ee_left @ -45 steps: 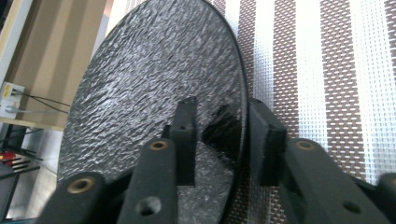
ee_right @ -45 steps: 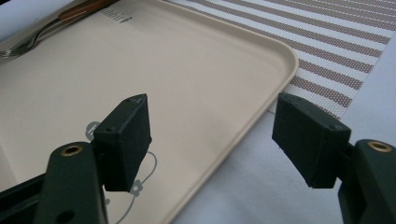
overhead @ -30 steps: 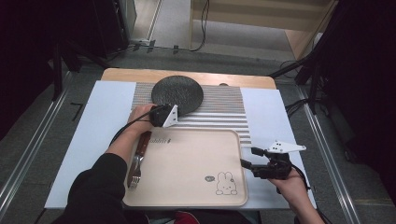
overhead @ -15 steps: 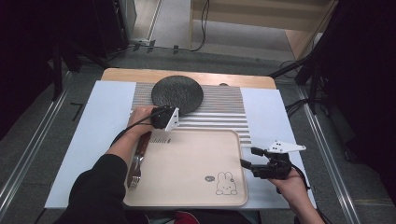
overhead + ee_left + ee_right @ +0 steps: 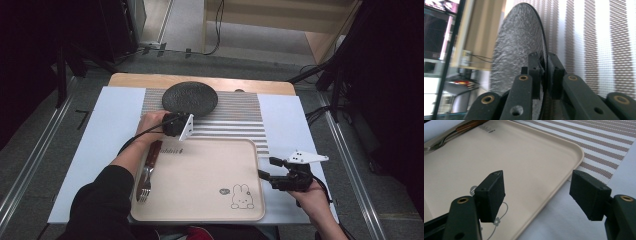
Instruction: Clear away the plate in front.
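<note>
Left gripper (image 5: 181,120): jaws pinch near rim of dark plate (image 5: 190,97).
Right gripper (image 5: 270,167): jaws spread beside beige tray (image 5: 200,170).

A wooden table (image 5: 150,80) stands on a grey floor (image 5: 45,135), with metal rails (image 5: 30,165) running along both sides. Beyond it, cables (image 5: 217,30) trail across a lighter strip of floor beside pale wooden furniture (image 5: 280,20). The room's edges lie in deep shadow.
</note>
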Demonstrator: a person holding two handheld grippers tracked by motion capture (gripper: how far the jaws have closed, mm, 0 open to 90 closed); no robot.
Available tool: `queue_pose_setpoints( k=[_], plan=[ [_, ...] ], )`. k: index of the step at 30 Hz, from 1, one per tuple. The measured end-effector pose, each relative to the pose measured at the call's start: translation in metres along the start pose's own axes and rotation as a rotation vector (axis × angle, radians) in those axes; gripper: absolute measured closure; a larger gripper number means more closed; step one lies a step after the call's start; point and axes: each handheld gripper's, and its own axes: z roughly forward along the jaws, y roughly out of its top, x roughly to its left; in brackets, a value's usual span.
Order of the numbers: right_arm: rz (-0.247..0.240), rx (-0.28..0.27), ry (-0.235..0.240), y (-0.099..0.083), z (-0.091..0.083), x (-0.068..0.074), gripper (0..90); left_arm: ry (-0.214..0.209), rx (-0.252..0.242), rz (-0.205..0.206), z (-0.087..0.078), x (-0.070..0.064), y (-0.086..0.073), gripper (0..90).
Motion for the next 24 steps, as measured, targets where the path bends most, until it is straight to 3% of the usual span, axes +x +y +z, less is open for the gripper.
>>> queue_pose_setpoints(
  k=[2, 9, 12, 20, 24],
  plan=[
    [0.0, -0.001, 0.001, 0.0, 0.0, 0.0, 26.4, 0.034, 0.013, 0.017, -0.002, 0.0, 0.002, 87.5],
    [0.003, 0.0, 0.0, 0.0, 0.0, 0.0, 26.3, 0.057, 0.047, 0.056, -0.004, -0.006, 0.008, 88.2],
    [0.004, 0.0, -0.002, 0.0, 0.0, 0.0, 26.4, 0.064, 0.061, 0.103, -0.005, -0.01, 0.012, 88.0],
    [0.004, 0.0, -0.003, 0.0, 0.0, -0.001, 26.4, 0.074, 0.03, 0.115, -0.017, -0.008, 0.022, 87.7],
    [0.003, -0.001, 0.001, 0.0, 0.0, -0.002, 26.5, 0.093, -0.016, 0.104, -0.028, -0.004, 0.03, 87.7]
  ],
)
